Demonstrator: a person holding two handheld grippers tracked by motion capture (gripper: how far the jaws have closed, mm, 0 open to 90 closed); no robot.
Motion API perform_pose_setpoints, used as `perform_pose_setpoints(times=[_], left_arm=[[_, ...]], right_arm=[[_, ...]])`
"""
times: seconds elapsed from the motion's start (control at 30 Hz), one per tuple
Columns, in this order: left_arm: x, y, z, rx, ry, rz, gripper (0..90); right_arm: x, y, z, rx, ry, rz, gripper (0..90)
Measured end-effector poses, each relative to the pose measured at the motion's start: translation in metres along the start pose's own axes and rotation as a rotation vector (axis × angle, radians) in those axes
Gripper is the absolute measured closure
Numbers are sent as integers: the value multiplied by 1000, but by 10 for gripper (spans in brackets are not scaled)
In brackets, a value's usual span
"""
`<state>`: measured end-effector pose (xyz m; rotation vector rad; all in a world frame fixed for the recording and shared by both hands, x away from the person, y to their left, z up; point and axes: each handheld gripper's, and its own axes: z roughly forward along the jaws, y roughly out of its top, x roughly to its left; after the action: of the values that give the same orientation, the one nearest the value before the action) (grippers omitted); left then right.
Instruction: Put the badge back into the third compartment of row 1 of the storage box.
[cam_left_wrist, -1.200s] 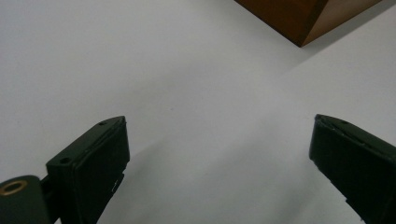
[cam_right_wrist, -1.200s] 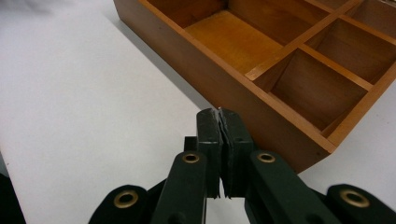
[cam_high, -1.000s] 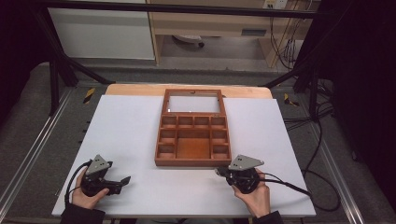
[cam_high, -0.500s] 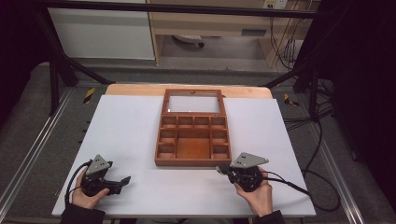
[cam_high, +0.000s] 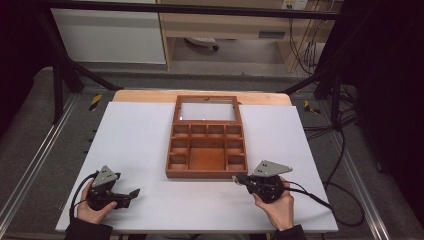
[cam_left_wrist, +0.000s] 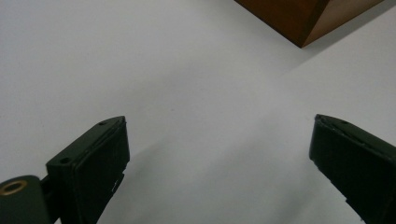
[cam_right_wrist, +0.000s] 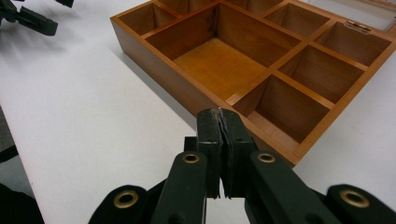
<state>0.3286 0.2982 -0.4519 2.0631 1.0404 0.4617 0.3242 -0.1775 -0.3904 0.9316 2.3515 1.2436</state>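
Note:
A brown wooden box (cam_high: 206, 174) with several empty compartments sits mid-table, and its glass-paned lid (cam_high: 207, 111) lies open flat behind it. My right gripper (cam_high: 236, 178) rests on the white table just off the box's front right corner. In the right gripper view its jaws (cam_right_wrist: 219, 114) are shut with nothing between them, pointing at the box's front wall (cam_right_wrist: 159, 60). My left gripper (cam_high: 131, 193) lies at the front left of the table, apart from the box. It is open (cam_left_wrist: 219, 140) over bare white surface, with a box corner (cam_left_wrist: 299, 21) ahead.
The white sheet (cam_high: 140, 145) covers a wooden table, with metal frame rails on both sides. Cables (cam_high: 340, 190) trail off the right edge. My left gripper (cam_right_wrist: 28, 18) shows far off in the right gripper view.
My right hand has shifted and turned slightly by the box's front right corner. The left gripper has not moved.

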Motion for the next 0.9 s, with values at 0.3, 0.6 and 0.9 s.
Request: perform_pose_setpoints(times=[0.3, 0.6, 0.9], left_arm=[[0, 0, 0, 0, 1, -1, 46], [0, 0, 0, -1, 3, -1, 46], [0, 0, -1, -1, 2, 0, 46]], right_arm=[[-4, 4, -6, -24, -6, 11, 879], [-8, 9, -12, -45, -13, 20, 879], [-11, 20, -14, -67, -25, 22, 879]])
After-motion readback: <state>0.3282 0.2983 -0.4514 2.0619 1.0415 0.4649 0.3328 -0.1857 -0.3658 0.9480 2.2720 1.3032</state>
